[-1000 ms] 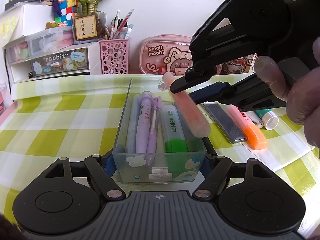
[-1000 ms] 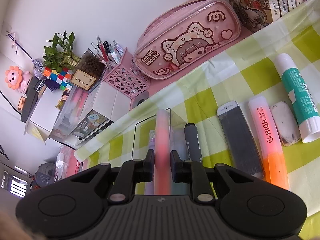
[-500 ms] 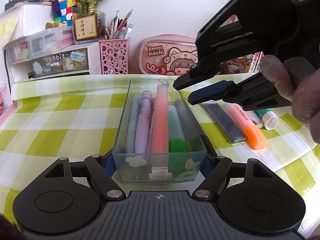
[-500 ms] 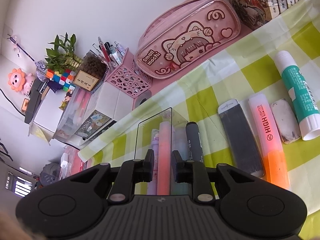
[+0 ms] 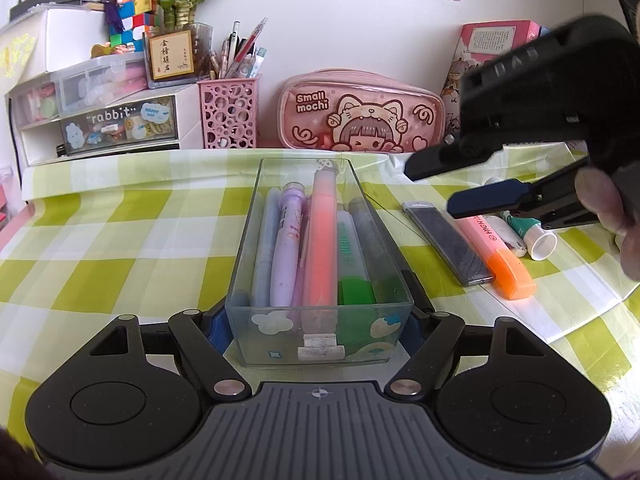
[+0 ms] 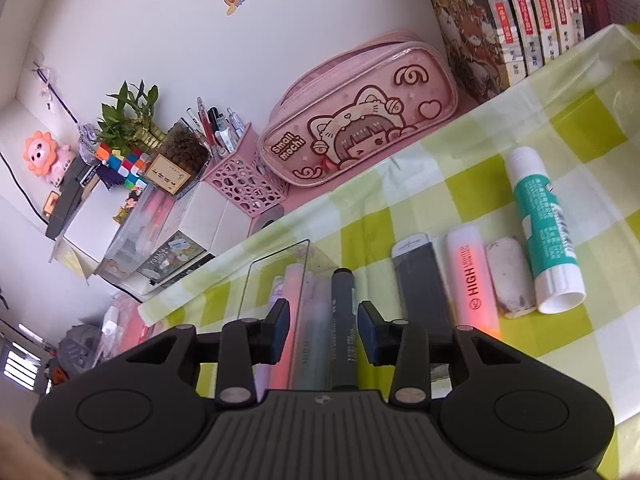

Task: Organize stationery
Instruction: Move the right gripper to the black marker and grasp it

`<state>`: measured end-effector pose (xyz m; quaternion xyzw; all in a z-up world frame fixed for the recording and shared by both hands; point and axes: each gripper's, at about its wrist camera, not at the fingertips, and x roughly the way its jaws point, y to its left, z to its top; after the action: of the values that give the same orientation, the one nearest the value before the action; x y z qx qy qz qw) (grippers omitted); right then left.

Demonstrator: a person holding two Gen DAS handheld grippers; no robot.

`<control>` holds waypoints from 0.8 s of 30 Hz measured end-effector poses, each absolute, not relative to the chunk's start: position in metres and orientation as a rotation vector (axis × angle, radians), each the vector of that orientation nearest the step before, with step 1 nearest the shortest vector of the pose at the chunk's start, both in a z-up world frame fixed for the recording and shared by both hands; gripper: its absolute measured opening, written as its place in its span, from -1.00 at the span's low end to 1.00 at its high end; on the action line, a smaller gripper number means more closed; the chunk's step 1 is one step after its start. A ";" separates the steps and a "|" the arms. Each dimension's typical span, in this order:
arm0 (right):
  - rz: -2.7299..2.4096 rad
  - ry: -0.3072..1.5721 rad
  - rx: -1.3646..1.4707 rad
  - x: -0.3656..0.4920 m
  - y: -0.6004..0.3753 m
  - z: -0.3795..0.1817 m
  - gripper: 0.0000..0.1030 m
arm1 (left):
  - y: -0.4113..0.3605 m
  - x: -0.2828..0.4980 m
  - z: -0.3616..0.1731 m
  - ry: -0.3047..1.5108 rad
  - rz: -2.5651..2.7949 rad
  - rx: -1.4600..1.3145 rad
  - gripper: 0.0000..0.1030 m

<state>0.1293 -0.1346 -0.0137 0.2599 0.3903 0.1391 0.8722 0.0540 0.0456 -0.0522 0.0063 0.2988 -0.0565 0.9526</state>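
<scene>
The left gripper [image 5: 319,326] is closed on the near end of the clear box [image 5: 320,344], which stands on the checked tablecloth [image 5: 120,248]. The pink highlighter [image 5: 320,240] lies inside the box among other pens. The right gripper [image 6: 323,326] hangs above it with nothing between its fingers, and its jaws are opening; an orange highlighter [image 6: 472,276] and a glue stick [image 6: 544,232] lie on the cloth beside the box.
</scene>
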 end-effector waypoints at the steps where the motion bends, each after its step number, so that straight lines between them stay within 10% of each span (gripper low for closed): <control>1: 0.288 0.800 0.514 0.127 -0.134 -0.014 0.19 | 0.045 0.054 -0.052 0.605 -0.115 0.010 0.47; 18: 0.418 0.795 0.324 0.130 -0.111 -0.035 0.22 | 0.044 0.044 -0.049 0.557 -0.058 0.012 0.41; 24: 0.419 0.795 0.233 0.132 -0.092 -0.044 -0.04 | 0.047 0.046 -0.050 0.572 -0.067 -0.006 0.41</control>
<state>0.1316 -0.0921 -0.0443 0.1121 0.3833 0.2022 0.8942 0.0462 0.0469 -0.0497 -0.0028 0.2820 -0.0332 0.9588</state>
